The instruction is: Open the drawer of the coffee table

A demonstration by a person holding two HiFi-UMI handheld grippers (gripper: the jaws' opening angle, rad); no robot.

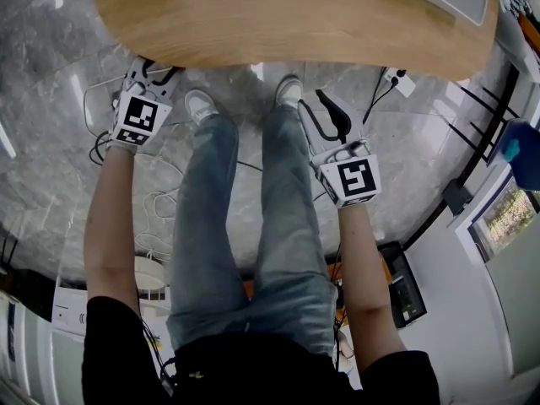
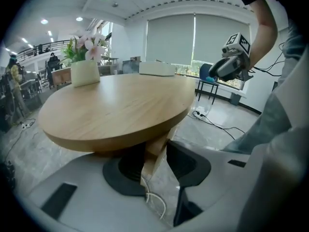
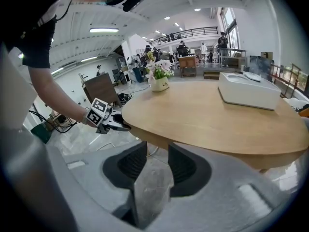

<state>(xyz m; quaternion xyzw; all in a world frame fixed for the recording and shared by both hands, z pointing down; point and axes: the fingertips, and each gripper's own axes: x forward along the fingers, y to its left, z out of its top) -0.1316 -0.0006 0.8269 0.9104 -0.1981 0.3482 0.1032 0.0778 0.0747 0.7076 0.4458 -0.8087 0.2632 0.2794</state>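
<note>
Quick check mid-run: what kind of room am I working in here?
Probably a large open office or lobby hall: polished marble floor, a railed mezzanine overhead, wide roller blinds along one wall, and a round wooden table set in open space.

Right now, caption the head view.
Person standing at a wooden table, left gripper at its edge, right gripper short of it.
</note>
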